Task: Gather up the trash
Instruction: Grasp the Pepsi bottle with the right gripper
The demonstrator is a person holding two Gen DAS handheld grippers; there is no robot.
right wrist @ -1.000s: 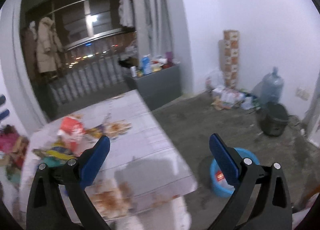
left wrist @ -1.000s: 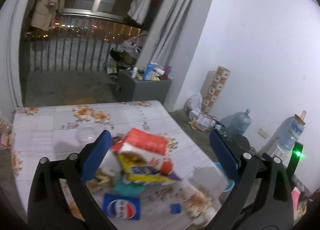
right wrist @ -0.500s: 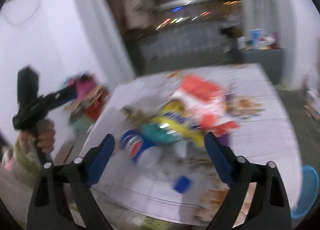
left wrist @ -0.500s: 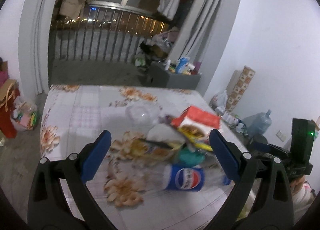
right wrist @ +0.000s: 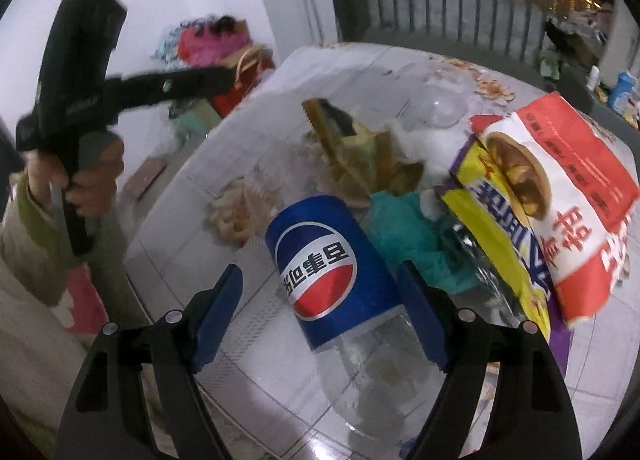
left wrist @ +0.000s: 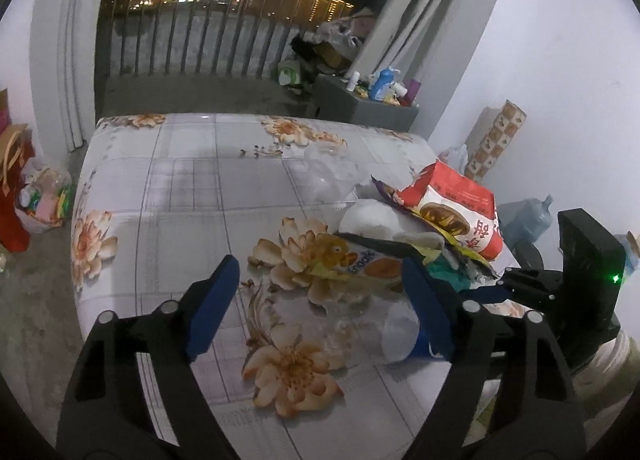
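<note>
Left gripper (left wrist: 320, 296): jaws apart, nothing between the pads, just been narrowing. It sits bottom centre of the left wrist view over the floral tablecloth (left wrist: 180, 195). Trash pile is right of centre in that frame: red-and-white snack bag (left wrist: 452, 211) on top, yellow snack wrapper (left wrist: 360, 260) lower left of it, crumpled clear plastic (left wrist: 332, 175) above and left.

Right gripper (right wrist: 320, 300): jaws apart, also just been narrowing. Clear bottle with blue Pepsi label (right wrist: 328, 264) lies between the two pads at lower centre of the right wrist view. Right pad looks to be at the label edge, left pad clearly off it, so not clamped. Teal wrapper (right wrist: 408, 236) just right of the bottle, purple-and-yellow bag (right wrist: 496, 227) further right under the red one. Tan torn packaging (right wrist: 352, 151) above the bottle.

Person's left hand (right wrist: 88, 179) visible at the left edge of the right wrist view, on the other gripper's handle.
</note>
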